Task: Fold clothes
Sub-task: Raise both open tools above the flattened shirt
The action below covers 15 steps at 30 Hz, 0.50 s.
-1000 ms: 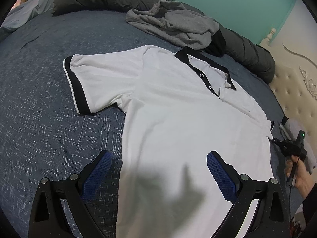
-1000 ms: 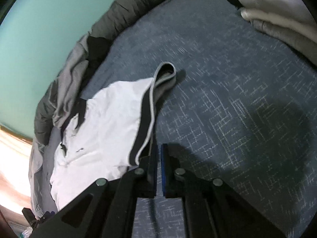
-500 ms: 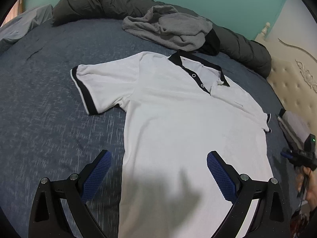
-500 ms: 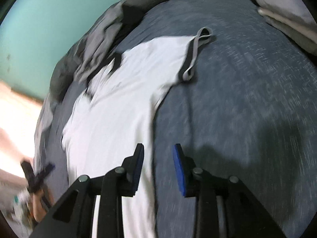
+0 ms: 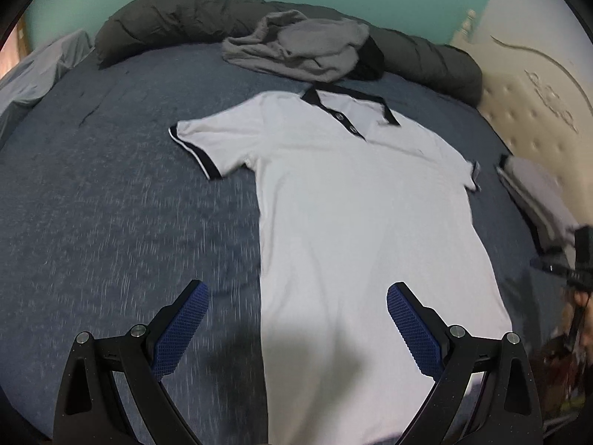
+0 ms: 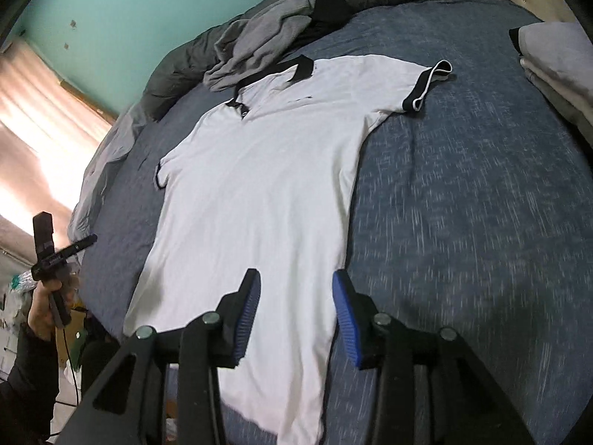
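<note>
A white polo shirt (image 5: 355,204) with black collar and black sleeve bands lies flat, front up, on the blue bed; it also shows in the right wrist view (image 6: 267,170). My left gripper (image 5: 296,330) is open and empty, held above the shirt's lower left edge. My right gripper (image 6: 294,307) is open and empty, above the shirt's lower right part. The right gripper shows at the right edge of the left wrist view (image 5: 570,270). The left gripper shows at the left of the right wrist view (image 6: 55,252).
A crumpled grey garment (image 5: 300,48) lies beyond the collar, against a dark rolled duvet (image 5: 178,22). A stack of folded clothes (image 6: 556,63) sits at the bed's right side near the padded headboard (image 5: 537,89). The blue bed cover (image 5: 111,200) surrounds the shirt.
My right gripper let go of the right sleeve, opened, and drew back toward the hem. My left gripper pulled back, so more of the shirt shows.
</note>
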Each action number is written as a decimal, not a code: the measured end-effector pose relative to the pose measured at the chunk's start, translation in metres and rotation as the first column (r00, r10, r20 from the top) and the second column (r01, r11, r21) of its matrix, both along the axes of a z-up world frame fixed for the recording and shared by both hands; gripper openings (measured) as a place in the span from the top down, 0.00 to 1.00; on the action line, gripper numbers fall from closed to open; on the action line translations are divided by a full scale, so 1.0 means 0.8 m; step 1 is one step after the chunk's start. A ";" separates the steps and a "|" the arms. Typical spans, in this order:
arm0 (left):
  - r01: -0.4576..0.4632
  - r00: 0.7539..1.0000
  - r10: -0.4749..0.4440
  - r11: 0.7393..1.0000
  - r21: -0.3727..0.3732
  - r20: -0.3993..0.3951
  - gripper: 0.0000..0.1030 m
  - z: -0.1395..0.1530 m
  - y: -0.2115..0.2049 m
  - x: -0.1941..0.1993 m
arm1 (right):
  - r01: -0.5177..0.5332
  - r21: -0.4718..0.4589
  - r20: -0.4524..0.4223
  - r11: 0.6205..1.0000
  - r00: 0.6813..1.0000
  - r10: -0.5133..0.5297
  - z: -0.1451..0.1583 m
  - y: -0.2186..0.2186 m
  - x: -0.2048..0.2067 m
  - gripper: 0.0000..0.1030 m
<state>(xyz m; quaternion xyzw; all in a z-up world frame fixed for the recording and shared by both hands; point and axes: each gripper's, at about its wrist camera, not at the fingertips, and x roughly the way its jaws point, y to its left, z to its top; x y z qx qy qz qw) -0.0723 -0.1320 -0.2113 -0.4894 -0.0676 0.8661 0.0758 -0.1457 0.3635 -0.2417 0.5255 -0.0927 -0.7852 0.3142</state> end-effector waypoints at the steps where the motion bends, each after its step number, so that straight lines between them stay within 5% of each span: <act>1: 0.004 1.000 -0.004 1.000 -0.006 0.010 0.04 -0.002 -0.001 0.011 | -0.002 -0.001 -0.004 1.000 1.000 0.002 0.003 0.003 0.008 0.60; 15: -0.001 0.995 -0.002 1.000 0.028 0.100 0.04 -0.056 -0.027 0.092 | -0.039 0.009 -0.029 0.999 0.999 0.039 0.007 -0.002 0.076 0.60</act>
